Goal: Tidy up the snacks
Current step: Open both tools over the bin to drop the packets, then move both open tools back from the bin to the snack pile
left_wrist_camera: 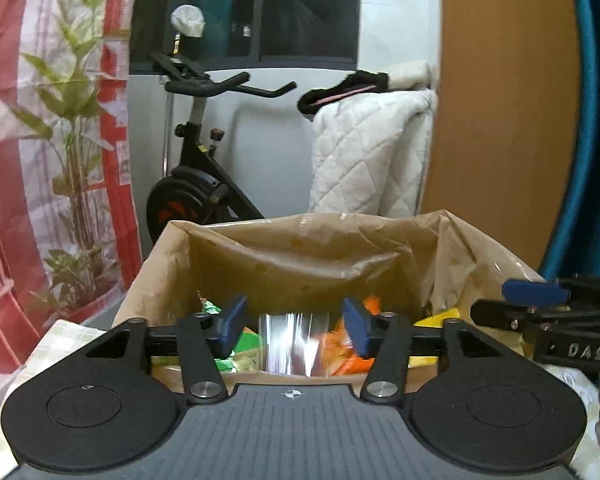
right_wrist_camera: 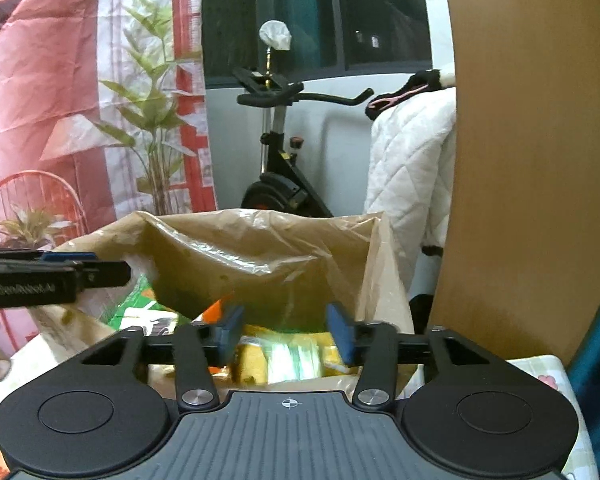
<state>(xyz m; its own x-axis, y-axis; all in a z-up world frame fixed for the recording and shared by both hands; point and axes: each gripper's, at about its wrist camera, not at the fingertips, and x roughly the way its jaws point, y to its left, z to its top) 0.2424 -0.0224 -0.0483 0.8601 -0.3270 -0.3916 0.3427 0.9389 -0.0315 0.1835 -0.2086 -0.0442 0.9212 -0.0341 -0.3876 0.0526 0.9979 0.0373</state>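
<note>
A cardboard box [left_wrist_camera: 156, 264] lined with crumpled brown plastic stands in front of both grippers; it also shows in the right wrist view [right_wrist_camera: 384, 264]. Snack packets lie inside. My left gripper [left_wrist_camera: 296, 330] is open above the box, and a shiny silver packet [left_wrist_camera: 292, 344] with orange snacks [left_wrist_camera: 348, 360] and a green packet [left_wrist_camera: 228, 360] lies blurred below its jaws. My right gripper [right_wrist_camera: 286, 334] is open over a yellow and pale green packet [right_wrist_camera: 296, 360]. Each gripper shows at the other view's edge: the right gripper [left_wrist_camera: 540, 300] and the left gripper [right_wrist_camera: 60, 272].
An exercise bike [left_wrist_camera: 204, 168] stands behind the box, a white quilted blanket [left_wrist_camera: 368, 152] beside it. A wooden panel [left_wrist_camera: 500, 120] rises at the right. A red printed backdrop with plants [left_wrist_camera: 52, 140] fills the left. A checked cloth [right_wrist_camera: 548, 380] covers the table.
</note>
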